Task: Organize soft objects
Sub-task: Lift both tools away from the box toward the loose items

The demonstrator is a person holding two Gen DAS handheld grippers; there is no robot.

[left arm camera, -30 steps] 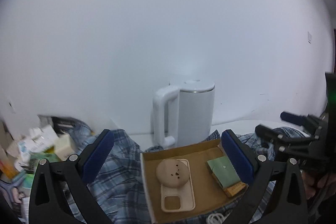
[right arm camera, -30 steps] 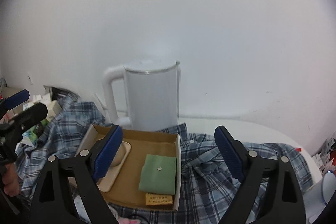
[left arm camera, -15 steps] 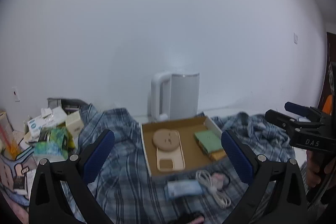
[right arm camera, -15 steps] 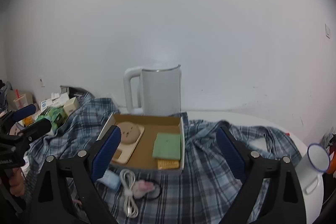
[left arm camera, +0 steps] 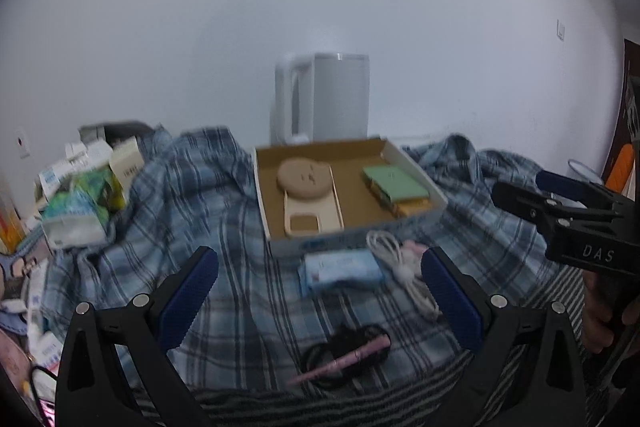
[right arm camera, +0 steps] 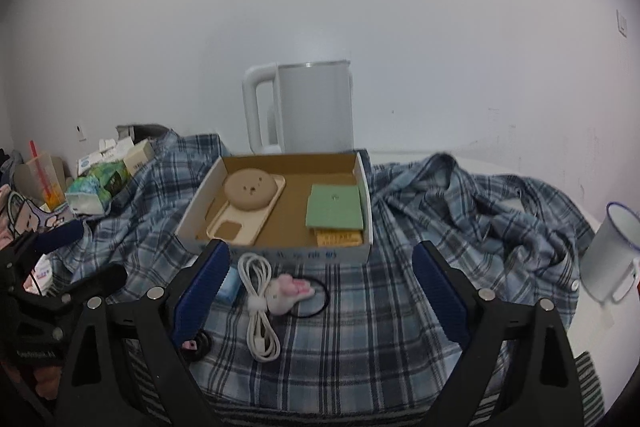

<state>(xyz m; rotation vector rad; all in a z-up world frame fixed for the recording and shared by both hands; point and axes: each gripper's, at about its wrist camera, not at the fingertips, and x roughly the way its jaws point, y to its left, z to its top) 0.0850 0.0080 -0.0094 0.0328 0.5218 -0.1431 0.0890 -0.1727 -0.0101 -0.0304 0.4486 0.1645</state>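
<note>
A blue plaid shirt lies rumpled over the table. On it stands an open cardboard box holding a round tan pad on a beige phone case and a green square. In front of the box lie a light-blue tissue pack, a coiled white cable and a pink plush hair tie. My left gripper is open above the shirt, nothing between its fingers. My right gripper is open too, hovering over the cable and hair tie without touching them.
A white kettle stands against the wall behind the box. Packets and small cartons crowd the left side. A white enamel mug sits at the right edge. A pink pen on a black loop lies near me.
Both grippers have drawn back from the box and sunk lower. The tissue pack, cable, hair tie and pen have come into view. Both stay open.
</note>
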